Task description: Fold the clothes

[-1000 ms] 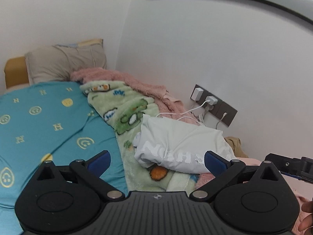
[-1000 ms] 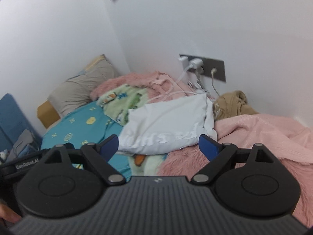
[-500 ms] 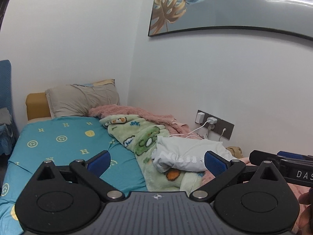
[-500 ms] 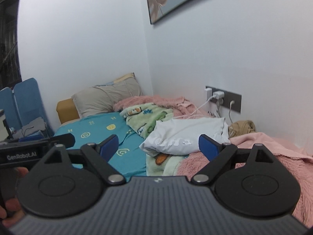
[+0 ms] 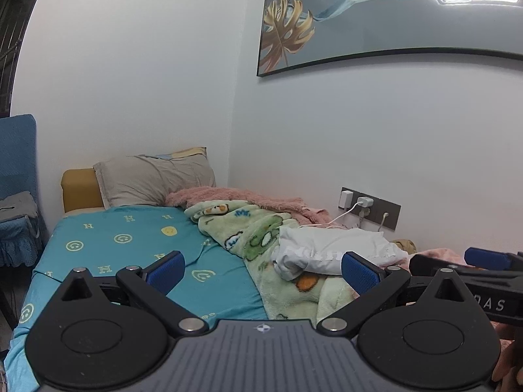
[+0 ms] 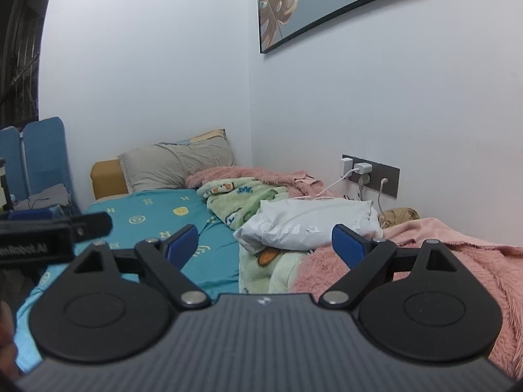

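A folded white garment with pale lettering [image 5: 333,251] [image 6: 310,225] lies on a green cartoon blanket [image 5: 261,238] [image 6: 242,202] on the bed, against the wall. My left gripper [image 5: 261,269] is open and empty, held well back from the garment. My right gripper [image 6: 264,243] is open and empty too, also well back from it. Each gripper shows at the edge of the other's view: the right one in the left wrist view [image 5: 470,261], the left one in the right wrist view [image 6: 49,232].
The bed has a teal sheet [image 5: 130,245] and a grey pillow [image 5: 153,179] at its head. A pink fuzzy blanket [image 6: 457,254] covers the near right. Chargers and white cables hang from a wall socket strip [image 6: 369,173]. A tan garment [image 6: 398,215] lies by the wall. A blue chair [image 5: 16,179] stands at left.
Both grippers have pulled back and up from the white garment, which now looks smaller and farther. More of the wall and the picture shows. Both jaws stay open.
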The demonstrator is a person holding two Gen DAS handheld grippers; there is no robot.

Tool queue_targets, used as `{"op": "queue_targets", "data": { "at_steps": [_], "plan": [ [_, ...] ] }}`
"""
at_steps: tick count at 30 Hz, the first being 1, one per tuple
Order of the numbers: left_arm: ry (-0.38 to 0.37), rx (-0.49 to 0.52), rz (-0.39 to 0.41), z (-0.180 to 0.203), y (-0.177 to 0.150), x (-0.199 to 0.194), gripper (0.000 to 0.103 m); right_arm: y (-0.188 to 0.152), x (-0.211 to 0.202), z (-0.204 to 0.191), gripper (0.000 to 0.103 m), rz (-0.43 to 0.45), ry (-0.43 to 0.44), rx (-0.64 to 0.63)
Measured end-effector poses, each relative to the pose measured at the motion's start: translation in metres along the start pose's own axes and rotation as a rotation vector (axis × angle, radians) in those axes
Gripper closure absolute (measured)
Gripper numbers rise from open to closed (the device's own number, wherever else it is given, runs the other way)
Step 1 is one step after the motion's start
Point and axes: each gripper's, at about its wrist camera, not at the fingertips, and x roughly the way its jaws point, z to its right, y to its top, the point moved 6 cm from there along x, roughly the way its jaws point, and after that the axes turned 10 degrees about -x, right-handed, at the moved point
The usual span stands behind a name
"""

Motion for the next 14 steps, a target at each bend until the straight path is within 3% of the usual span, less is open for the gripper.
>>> {"op": "queue_targets", "data": {
  "at_steps": [14],
  "plan": [
    [0.003,0.009,-0.030,0.0015,-0.0094,0.0063,0.000,-0.0112,-0.0011,0.0029,0.013,-0.019,-0.028,-0.004]
  ]
}}
